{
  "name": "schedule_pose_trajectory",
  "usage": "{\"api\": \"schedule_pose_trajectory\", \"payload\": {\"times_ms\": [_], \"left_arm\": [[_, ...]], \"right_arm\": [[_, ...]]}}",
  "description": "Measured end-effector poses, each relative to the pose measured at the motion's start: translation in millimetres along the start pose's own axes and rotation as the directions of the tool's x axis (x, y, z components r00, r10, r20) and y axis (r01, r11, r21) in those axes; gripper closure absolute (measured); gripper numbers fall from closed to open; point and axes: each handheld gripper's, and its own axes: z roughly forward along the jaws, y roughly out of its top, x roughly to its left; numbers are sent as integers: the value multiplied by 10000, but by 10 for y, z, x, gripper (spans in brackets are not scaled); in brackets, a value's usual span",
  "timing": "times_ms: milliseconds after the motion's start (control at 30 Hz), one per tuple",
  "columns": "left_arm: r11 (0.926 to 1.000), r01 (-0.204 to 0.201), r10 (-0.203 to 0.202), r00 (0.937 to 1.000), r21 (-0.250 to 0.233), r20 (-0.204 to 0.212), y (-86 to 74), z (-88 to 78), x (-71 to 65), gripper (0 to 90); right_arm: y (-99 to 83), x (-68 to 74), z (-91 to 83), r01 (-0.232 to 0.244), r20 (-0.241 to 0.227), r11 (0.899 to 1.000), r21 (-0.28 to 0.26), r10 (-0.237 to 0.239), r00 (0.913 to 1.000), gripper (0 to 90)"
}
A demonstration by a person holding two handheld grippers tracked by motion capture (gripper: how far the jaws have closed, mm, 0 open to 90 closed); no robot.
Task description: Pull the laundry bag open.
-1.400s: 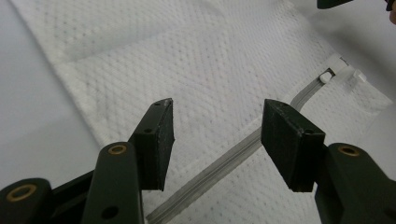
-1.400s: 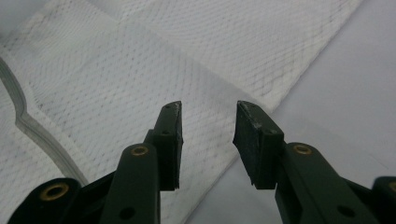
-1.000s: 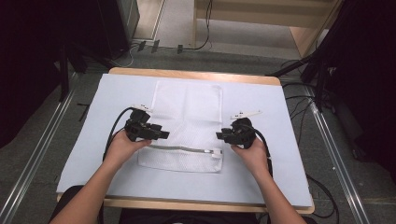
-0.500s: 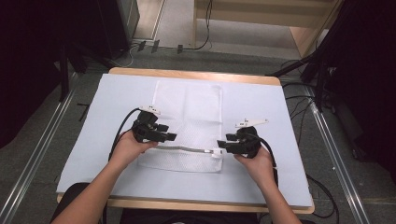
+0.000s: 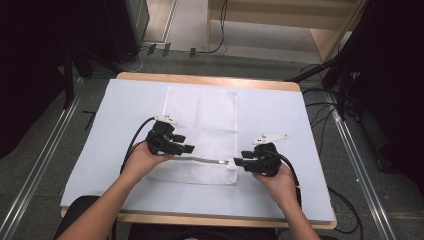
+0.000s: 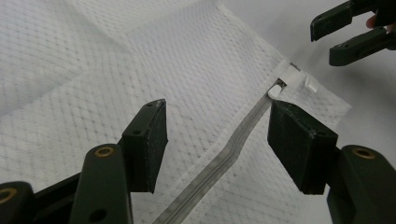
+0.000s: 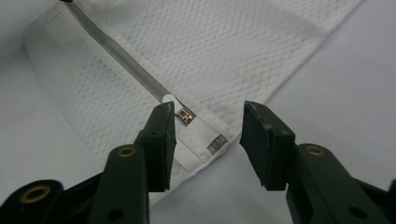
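Mesh bag (image 5: 202, 135): a white zippered laundry bag lies flat at mid-table on the pale cover (image 5: 300, 120), its zipper (image 5: 207, 160) along the near edge.
Right gripper (image 5: 239, 162): jaws apart, just been closing; the zipper pull (image 7: 185, 116) sits between them, against the left pad, not yet pinched.
Left gripper (image 5: 189, 148): jaws wide, just been opening, straddling the zipper tape, nothing held.
What changed: both hands have slid rightward along the zipper; likely lining up to grip the pull.
Hands: forearms enter from below, grippers level, facing each other.

Left tool (image 5: 186, 148) gaping wider, right tool (image 5: 239, 161) part-closing, both empty, facing inward
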Motion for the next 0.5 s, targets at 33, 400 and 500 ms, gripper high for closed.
{"api": "schedule_pose_trajectory", "payload": {"times_ms": [33, 400, 500], "left_arm": [[10000, 0, 0, 10000, 0, 0, 0, 0, 0, 385], [9996, -224, 222, 9997, 184, 105, 46, 173, -127, 397], [9994, -238, 236, 9997, 231, 110, 51, 206, -140, 399]], "right_arm": [[0, 0, 0, 0, 0, 10000, 0, 0, 10000, 580], [-21, -28, 133, -73, 126, 9994, 328, 69, 9999, 814], [-17, -47, 167, -21, 145, 9993, 382, 16, 9999, 869]]}}
